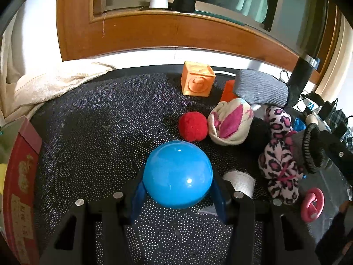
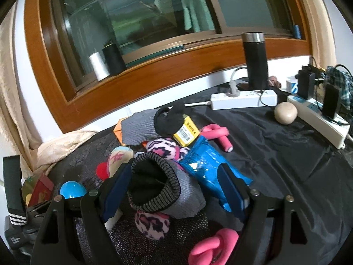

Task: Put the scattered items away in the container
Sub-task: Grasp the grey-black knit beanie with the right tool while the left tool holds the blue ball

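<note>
Red box (image 1: 21, 176): sits at the counter's far left edge, probably the container.
Left gripper (image 1: 177, 190): jaws clamped on the blue ball (image 1: 177, 174), low over the dotted cloth.
Risk: the glossy ball could squirt free (little contact on a curve).
Right gripper (image 2: 174, 190): jaws spread around the grey sock (image 2: 167, 190), not squeezing; neighbouring clutter may drag along.

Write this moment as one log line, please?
left gripper: shut on blue ball | right gripper: open around grey sock
</note>
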`<state>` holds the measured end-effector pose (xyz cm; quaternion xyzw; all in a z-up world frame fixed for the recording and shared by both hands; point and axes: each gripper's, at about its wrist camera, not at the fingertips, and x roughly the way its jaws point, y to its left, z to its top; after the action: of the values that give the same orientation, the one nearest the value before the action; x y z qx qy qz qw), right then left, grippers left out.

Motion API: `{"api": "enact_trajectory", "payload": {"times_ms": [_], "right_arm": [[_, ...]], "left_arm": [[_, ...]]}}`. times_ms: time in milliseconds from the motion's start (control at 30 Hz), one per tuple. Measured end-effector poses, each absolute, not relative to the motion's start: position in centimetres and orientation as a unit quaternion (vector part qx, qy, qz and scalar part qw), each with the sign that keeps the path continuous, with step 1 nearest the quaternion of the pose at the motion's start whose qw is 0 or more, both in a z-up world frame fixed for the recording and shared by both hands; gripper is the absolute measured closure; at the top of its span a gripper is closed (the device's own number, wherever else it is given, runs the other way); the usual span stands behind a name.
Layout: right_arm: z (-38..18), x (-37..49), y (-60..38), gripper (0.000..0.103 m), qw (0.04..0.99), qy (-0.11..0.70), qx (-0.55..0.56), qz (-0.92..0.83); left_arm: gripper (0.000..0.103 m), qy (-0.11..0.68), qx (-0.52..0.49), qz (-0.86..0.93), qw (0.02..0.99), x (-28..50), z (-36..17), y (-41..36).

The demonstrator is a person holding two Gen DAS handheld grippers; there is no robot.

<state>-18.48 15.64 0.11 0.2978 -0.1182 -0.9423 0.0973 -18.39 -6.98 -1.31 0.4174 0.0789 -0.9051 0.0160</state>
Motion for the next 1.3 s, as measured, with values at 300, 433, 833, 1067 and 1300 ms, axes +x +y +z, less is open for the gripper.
{"api": "enact_trajectory", "payload": {"times_ms": [300, 433, 833, 1067, 1300], "right_arm": [[-0.8, -19.3, 14.4, 0.061, 0.174, -0.122, 0.330, -0.920], [-0.3, -18.5, 14.6, 0.075, 0.171, -0.128, 0.315, -0.925], [0.8, -18.1, 16.9, 0.093, 0.177, -0.190, 0.291, -0.921], [1.4, -17.4, 17.6, 0.000, 0.162, -0.201, 0.266, -0.929], [-0.7, -19.2, 14.3, 0.001, 0.142, -0.110, 0.359, -0.916]], "left_arm": [[0.049, 0.082, 0.410, -0.908, 0.015, -18.0, -0.8, -6.9], [0.049, 0.088, 0.403, -0.911, 0.020, -17.7, -0.3, -7.3], [0.049, 0.097, 0.377, -0.921, 0.027, -16.6, 1.5, -8.4], [0.049, 0.101, 0.376, -0.921, 0.027, -16.5, 1.5, -8.6], [0.049, 0.100, 0.380, -0.919, 0.028, -16.7, 1.3, -8.8]]}}
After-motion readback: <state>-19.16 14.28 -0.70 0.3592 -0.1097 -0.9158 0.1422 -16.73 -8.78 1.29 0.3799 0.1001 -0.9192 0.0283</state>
